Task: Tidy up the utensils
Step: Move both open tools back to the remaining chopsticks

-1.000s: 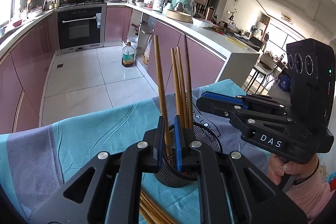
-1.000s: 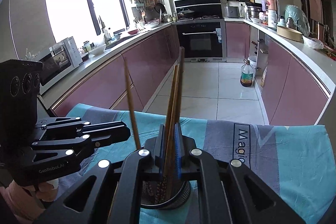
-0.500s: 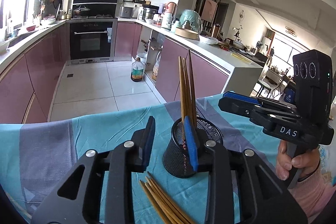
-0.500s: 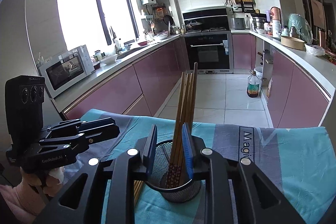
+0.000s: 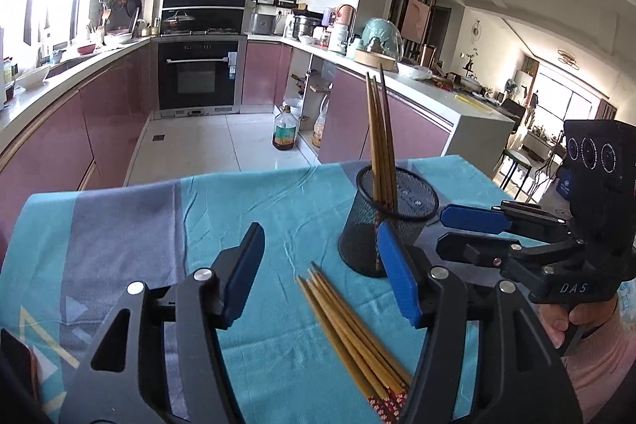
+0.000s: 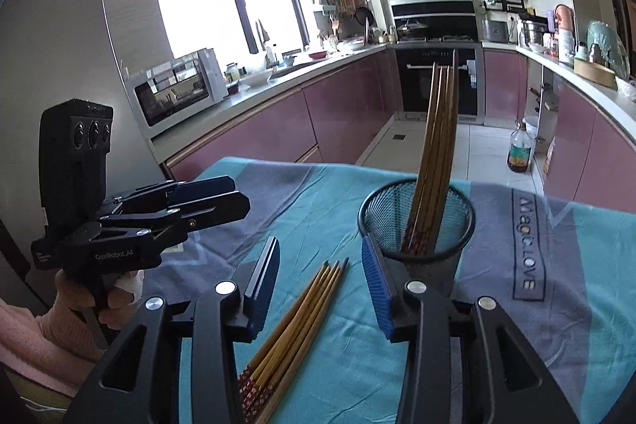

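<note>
Seeing both our grippers — left gripper (image 5: 320,271) and right gripper (image 6: 320,275) — jaws just opened, gripping nothing; loose chopsticks (image 6: 296,320) at 6 o'clock of mesh cup (image 6: 417,225).

tablecloth (image 5: 278,209): teal-grey, creased | oven (image 5: 197,77): black, door closed | oil bottle (image 5: 285,129): upright on floor | microwave (image 6: 179,91): on counter

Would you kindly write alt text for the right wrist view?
The right tool, open and empty, hangs over loose chopsticks lying on a teal tablecloth. More chopsticks stand in a black mesh cup; the left tool is at left.
</note>
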The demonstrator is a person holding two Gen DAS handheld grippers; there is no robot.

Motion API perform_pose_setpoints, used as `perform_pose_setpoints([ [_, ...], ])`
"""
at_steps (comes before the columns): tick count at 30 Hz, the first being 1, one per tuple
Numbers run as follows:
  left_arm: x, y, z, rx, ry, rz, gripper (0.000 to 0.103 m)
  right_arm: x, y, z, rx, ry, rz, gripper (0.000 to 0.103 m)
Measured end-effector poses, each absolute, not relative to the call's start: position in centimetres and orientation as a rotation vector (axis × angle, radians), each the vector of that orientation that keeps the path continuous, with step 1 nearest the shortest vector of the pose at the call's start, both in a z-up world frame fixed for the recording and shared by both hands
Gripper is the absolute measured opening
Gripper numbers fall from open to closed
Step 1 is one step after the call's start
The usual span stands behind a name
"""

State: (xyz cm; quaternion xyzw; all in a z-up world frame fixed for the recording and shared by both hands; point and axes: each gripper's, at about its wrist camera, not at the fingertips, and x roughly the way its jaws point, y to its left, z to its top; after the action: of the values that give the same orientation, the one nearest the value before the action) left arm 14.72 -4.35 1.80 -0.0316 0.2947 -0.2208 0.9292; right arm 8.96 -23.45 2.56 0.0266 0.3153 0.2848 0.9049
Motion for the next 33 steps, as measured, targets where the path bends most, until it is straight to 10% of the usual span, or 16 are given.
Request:
perform_pose_setpoints([
  [33, 12.3, -6.7, -9.4, -0.022, 0.903, -0.428, 0.058, 8.0, -19.9, -6.2, 0.002, 0.903, 0.486, 0.034],
])
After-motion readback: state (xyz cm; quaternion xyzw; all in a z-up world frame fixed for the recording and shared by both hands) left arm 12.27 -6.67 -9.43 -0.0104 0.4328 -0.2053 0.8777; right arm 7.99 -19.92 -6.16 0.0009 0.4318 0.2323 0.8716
